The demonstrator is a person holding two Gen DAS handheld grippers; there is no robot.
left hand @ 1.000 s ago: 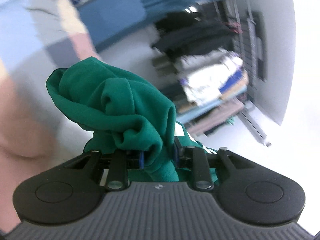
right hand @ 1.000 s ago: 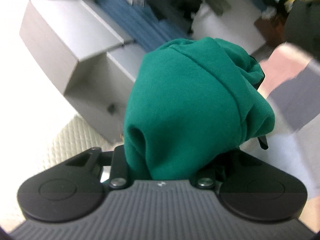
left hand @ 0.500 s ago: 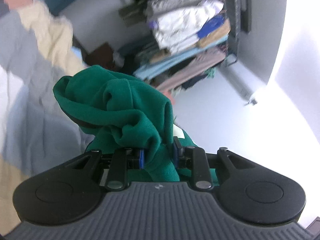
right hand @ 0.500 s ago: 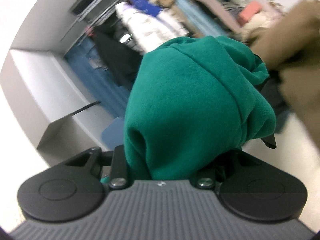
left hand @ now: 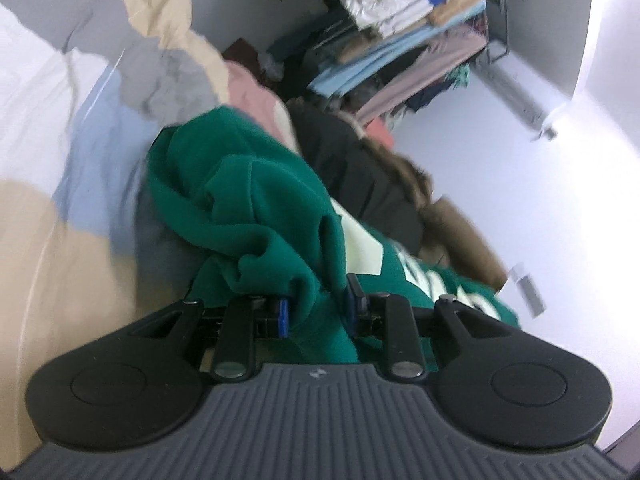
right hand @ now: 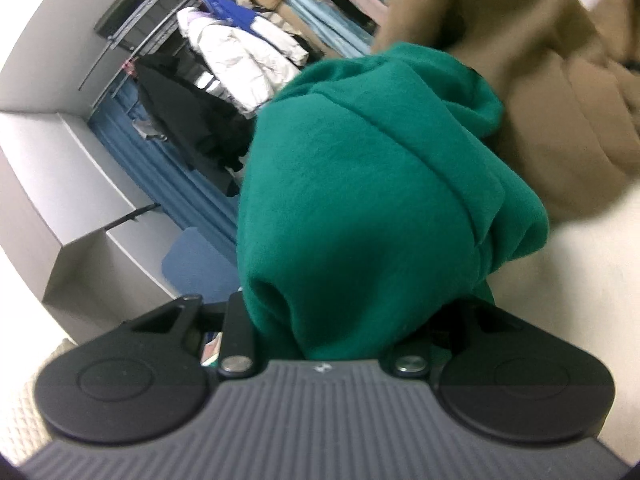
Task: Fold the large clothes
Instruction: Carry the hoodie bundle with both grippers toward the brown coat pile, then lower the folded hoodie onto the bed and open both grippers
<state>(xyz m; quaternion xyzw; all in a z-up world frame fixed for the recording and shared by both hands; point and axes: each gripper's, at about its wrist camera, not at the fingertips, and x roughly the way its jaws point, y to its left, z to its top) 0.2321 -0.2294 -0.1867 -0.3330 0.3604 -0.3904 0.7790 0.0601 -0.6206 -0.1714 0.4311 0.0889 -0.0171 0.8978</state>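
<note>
Two grippers each hold a bunch of the same green sweatshirt (left hand: 256,208); in the left wrist view the left gripper (left hand: 318,308) has its blue pads (left hand: 283,312) pinched on a thick fold of the green cloth, which rises in a crumpled heap above the fingers and trails down to the right, where pale printed letters (left hand: 432,276) show on it; behind the sweatshirt lies a pile of clothes (left hand: 168,68) in white, grey, cream, light blue and pink, and a dark coat (left hand: 360,176) with a brown fur trim lies just beside it on the right; farther back a rack (left hand: 416,32) carries folded stacks of garments against a pale wall; in the right wrist view the right gripper (right hand: 324,344) is all but buried; its fingertips are hidden under a rounded mass of green fabric with a seam across it, so the cloth fills the gap between the jaws and is gripped there; a tan garment (right hand: 552,80) lies beyond it at upper right, touching or overlapping the green cloth, which cannot be told apart; at upper left hang a white jacket (right hand: 244,60) and black clothes (right hand: 184,108) above blue fabric and grey shelves (right hand: 72,184).
</note>
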